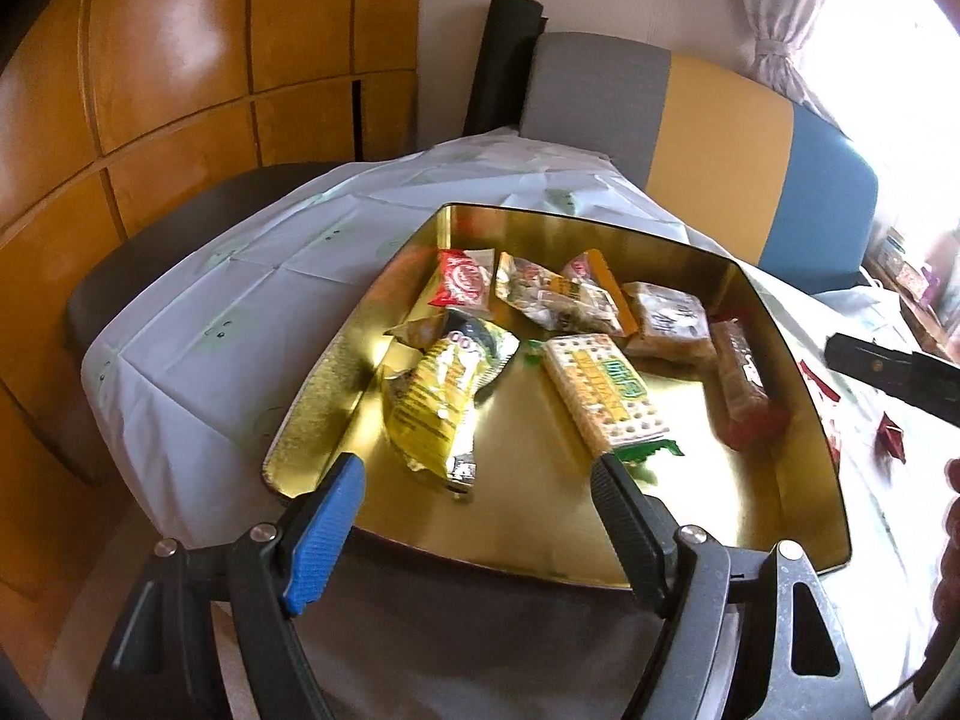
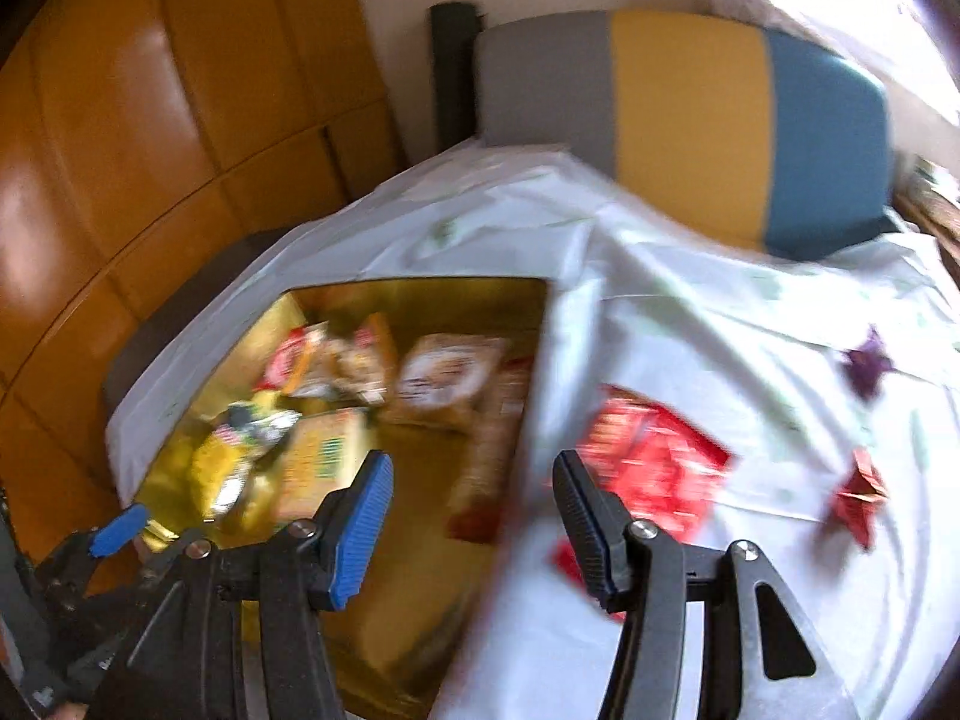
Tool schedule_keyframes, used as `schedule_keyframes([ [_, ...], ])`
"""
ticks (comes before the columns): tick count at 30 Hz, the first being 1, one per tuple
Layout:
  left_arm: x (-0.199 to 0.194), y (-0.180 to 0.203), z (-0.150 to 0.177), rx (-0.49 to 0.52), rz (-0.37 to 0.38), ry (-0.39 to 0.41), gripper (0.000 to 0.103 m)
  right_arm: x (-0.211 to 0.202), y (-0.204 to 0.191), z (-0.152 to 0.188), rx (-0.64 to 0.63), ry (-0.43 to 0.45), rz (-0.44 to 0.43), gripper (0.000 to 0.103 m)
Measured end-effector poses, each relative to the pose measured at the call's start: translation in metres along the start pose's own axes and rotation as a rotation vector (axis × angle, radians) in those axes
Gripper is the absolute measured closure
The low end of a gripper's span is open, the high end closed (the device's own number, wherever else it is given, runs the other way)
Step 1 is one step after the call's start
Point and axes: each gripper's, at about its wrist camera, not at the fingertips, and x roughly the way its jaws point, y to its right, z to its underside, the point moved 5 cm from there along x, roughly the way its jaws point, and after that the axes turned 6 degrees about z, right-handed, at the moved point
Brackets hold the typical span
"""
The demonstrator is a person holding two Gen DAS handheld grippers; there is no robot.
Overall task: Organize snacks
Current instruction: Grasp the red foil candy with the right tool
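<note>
gold tin (image 1: 798, 360) holds snack packets, labels unreadable.

It was a home living room: a cushioned chair (image 1: 708, 138) in grey, yellow and blue, wooden cabinet panels (image 1: 180, 90), a tied curtain (image 1: 780, 18), and a cloth-covered desk (image 1: 240, 312).

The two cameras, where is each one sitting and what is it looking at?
Left wrist: on the left gripper, open, facing the gold tin of snacks; the person's fingers peek in at right.
Right wrist: on the right gripper, open, over the tin's right edge and a red packet.
Shared: tin, white cloth, striped chair.
</note>
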Motion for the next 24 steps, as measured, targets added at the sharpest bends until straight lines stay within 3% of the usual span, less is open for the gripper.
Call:
schedule_keyframes([
  [7,-0.005,0.025,0.004,0.045,0.044,-0.001,0.018,-0.02,0.104,0.033,0.145,0.038,0.266,0.046],
  [10,-0.006,0.041,0.007,0.08,0.063,-0.007,0.017,-0.022,0.162,0.048,0.275,0.016,0.386,0.046],
  [15,-0.007,0.064,0.012,0.12,0.088,-0.023,0.017,-0.003,0.229,0.037,0.468,-0.027,0.372,0.042],
  [21,-0.013,0.094,0.019,0.192,0.115,-0.036,0.017,0.045,0.243,0.029,0.484,-0.124,0.379,0.042],
  [24,-0.018,0.112,0.02,0.232,0.142,-0.033,0.017,0.056,0.242,0.039,0.488,-0.143,0.335,0.043],
])
